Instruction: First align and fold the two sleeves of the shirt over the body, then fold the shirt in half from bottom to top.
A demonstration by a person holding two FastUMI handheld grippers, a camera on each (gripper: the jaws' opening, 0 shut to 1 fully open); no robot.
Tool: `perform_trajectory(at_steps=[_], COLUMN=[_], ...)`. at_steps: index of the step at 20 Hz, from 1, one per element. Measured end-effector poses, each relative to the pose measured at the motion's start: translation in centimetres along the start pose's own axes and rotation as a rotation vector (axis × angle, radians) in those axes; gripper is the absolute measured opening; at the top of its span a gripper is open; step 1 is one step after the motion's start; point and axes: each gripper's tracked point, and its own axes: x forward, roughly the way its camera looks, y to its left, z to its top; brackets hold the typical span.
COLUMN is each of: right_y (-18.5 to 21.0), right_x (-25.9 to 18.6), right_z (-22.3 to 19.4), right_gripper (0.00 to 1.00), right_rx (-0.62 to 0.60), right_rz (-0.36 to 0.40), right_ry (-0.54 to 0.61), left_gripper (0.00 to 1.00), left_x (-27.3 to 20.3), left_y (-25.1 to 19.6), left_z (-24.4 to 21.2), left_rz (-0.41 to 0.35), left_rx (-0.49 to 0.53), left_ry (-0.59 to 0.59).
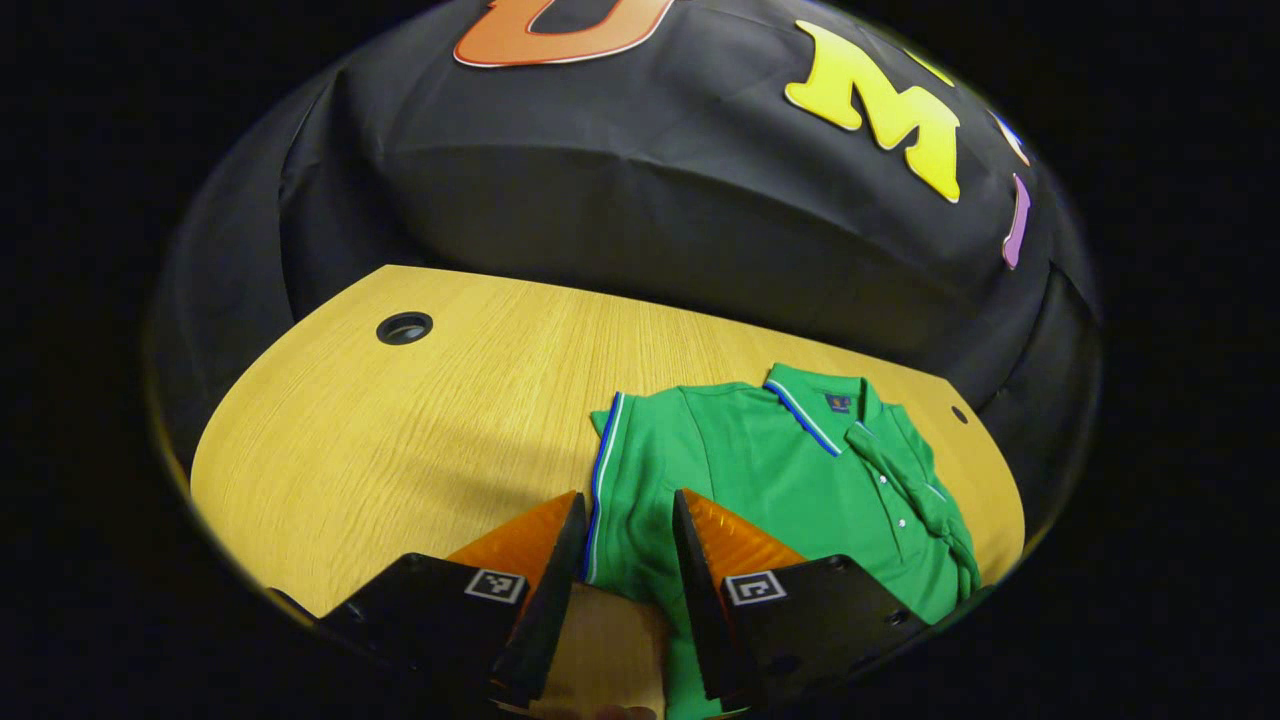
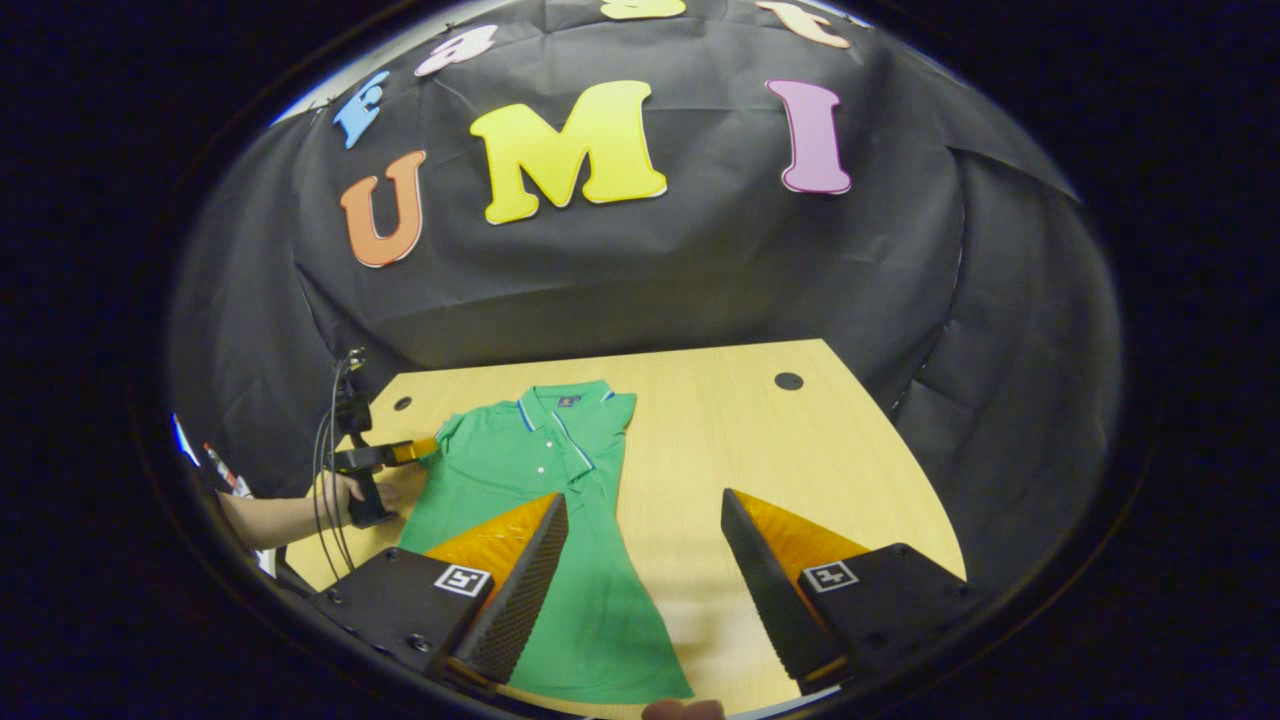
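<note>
Green shirt (image 1: 780,470) with blue-and-white striped trim, yellow wood-grain table (image 1: 400,430), black cloth wall (image 2: 650,270)

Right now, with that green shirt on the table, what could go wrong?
1. The left gripper straddles the shirt's left sleeve; it might pinch body fabric too, dragging the shirt askew.
2. The right sleeve already lies folded over; a tug could undo it.
3. The right gripper hangs open above the table, not pinning the shirt.
</note>
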Motion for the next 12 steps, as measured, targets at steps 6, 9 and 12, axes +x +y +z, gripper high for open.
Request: perform_trajectory(at_steps=[6,9,12], right_y=[0.1,0.0,-0.4], right_x=[0.3,-0.2,-0.2], right_z=[0.2,0.8,0.9], right_gripper=[0.97,0.97,0.97], right_rx=[-0.012,-0.061,-0.05], right_rz=[-0.005,-0.015,-0.025], right_ry=[-0.001,-0.028,-0.027], left_gripper=[0.51,0.14,0.04], left_x=[0.1,0.1,-0.1], left_y=[1.1,0.4,0.0], left_z=[-0.7,-0.7,-0.1], left_rz=[0.102,0.117,0.064], left_rx=[0.0,0.047,0.038], left_ry=[-0.028,-0.033,-0.03])
